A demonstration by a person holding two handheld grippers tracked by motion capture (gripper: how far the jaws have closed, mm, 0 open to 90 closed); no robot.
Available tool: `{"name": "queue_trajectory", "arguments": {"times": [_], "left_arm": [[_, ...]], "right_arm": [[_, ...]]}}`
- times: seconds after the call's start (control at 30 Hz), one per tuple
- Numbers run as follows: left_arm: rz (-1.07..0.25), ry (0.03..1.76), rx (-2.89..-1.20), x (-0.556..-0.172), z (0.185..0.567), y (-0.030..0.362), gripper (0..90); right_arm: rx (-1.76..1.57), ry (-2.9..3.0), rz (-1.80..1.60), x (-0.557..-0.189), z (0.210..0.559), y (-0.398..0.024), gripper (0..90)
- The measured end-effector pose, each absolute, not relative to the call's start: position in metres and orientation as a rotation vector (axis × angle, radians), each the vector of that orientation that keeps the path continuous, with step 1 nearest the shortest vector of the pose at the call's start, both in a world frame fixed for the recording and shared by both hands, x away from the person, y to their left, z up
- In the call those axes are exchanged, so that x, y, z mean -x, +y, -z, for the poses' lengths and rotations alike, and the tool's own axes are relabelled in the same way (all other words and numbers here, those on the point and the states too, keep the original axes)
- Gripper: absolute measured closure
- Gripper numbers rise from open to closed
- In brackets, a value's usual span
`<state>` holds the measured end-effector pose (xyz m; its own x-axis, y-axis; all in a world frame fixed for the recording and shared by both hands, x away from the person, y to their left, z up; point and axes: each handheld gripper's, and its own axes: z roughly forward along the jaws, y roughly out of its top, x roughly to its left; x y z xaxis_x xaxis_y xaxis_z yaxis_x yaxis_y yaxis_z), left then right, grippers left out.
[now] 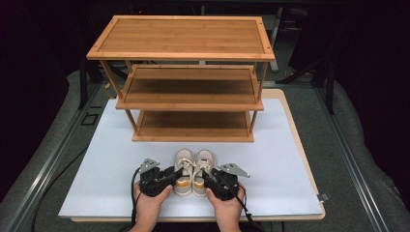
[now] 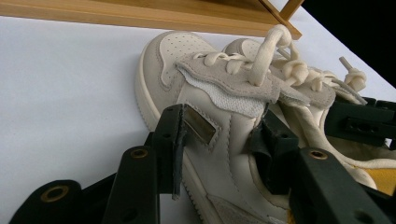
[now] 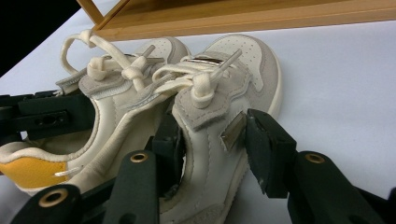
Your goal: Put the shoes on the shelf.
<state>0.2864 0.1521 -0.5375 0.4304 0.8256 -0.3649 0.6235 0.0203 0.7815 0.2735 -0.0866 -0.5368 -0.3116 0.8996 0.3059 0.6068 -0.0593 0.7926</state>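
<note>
White worktop (image 1: pixel 106 174) before a bamboo shoe rack (image 1: pixel 186 77), pair of cream shoes side by side, left gripper (image 1: pixel 175 175) fingers clamped on the left shoe (image 1: pixel 183 169), right gripper (image 1: pixel 205 176) fingers clamped on the right shoe (image 1: pixel 202 166).

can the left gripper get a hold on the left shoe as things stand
Probably yes. The left gripper already has its fingers either side of the left shoe, one outside, one inside the opening. Nothing blocks it; the other shoe sits just beside.
</note>
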Motion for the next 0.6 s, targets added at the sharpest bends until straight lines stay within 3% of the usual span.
{"name": "queue_trajectory", "arguments": {"times": [0.6], "left_arm": [[-0.279, 1.299, -1.608, -0.2805, 0.5419, 0.1500, 59.1]], "right_arm": [[-1.638, 1.833, -1.351, -0.2693, 0.5401, -0.0841, 61.1]]}}
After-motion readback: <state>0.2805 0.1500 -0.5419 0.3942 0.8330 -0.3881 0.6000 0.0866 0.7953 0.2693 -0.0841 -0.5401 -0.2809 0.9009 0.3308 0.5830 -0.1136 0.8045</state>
